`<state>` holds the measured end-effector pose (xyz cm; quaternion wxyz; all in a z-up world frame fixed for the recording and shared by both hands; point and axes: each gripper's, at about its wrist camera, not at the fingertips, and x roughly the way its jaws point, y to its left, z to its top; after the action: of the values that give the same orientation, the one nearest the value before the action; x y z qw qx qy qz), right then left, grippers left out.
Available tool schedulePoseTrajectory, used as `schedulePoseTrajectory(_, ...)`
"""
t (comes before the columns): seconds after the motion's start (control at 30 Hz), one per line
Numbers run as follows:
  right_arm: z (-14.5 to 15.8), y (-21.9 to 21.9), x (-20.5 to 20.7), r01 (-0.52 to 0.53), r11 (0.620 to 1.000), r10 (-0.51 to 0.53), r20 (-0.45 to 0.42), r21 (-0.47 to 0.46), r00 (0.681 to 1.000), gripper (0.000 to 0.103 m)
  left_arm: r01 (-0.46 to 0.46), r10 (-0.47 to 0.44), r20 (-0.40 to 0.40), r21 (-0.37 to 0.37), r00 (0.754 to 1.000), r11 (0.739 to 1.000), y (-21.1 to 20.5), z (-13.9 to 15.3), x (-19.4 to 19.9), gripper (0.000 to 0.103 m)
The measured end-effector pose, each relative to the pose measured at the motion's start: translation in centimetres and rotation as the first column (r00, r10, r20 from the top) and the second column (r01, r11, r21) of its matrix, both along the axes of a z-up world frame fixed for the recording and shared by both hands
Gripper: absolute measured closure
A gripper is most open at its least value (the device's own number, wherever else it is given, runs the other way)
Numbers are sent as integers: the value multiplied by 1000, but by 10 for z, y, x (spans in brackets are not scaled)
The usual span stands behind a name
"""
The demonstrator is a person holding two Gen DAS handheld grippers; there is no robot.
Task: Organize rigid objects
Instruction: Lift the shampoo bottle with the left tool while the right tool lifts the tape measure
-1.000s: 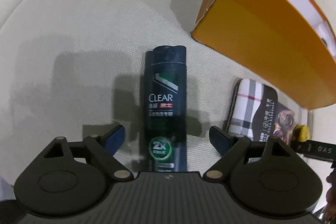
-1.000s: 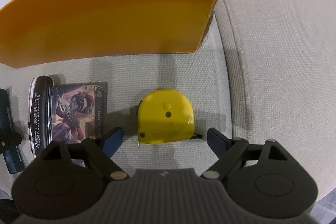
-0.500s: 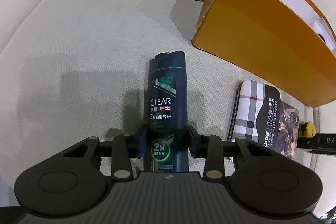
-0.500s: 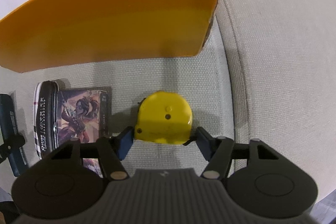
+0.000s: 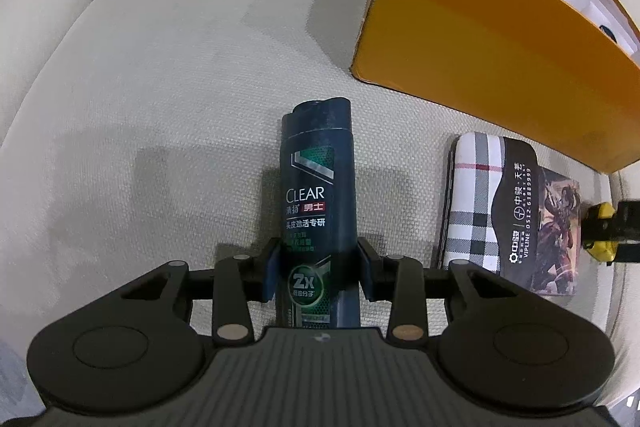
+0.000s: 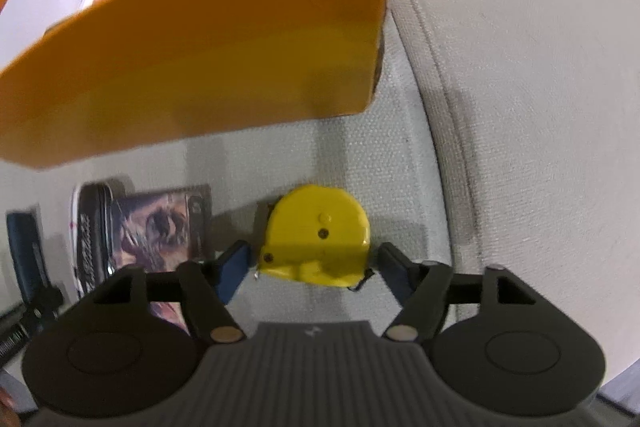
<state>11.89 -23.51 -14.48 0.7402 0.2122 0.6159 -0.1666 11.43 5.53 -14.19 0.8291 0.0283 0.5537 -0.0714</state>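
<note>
My left gripper [image 5: 319, 271] is clamped on the shampoo bottle [image 5: 318, 201], while my right gripper [image 6: 314, 269] is opening around the yellow tape measure [image 6: 318, 235], pads clear.

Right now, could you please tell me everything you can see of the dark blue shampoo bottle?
The dark blue plastic shampoo bottle lies flat on the beige fabric sofa cushion, label up, its cap end pointing away from the left wrist camera. The label reads CLEAR, with Chinese text and a green round 2X badge. The left gripper is shut on its lower body, a blue pad pressing each side. Nothing else touches it; a plaid-patterned case lies apart beside it.
</note>
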Motion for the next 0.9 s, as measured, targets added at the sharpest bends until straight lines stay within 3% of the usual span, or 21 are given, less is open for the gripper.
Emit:
schedulePoseTrajectory(0.07, 0, 2, 1, -2, 1000, 2, -7, -11, 1000, 27, 18, -18, 9, 19, 1000, 1000, -3, 0, -2, 59)
schedulePoseTrajectory(0.17, 5, 3, 3, -10, 999, 10, -3, -43, 1000, 44, 51, -52, 27, 50, 998, 997, -9, 1, -6, 60)
schedulePoseTrajectory(0.57, 29, 3, -4, -52, 993, 53, 6, -107, 999, 46, 98, -103, 39, 109, 994, 989, -15, 6, -22, 60)
schedulePoseTrajectory(0.9, 61, 13, -21, -88, 988, 95, 46, -126, 994, 46, 120, -132, 84, 134, 988, 984, -22, 34, -47, 60)
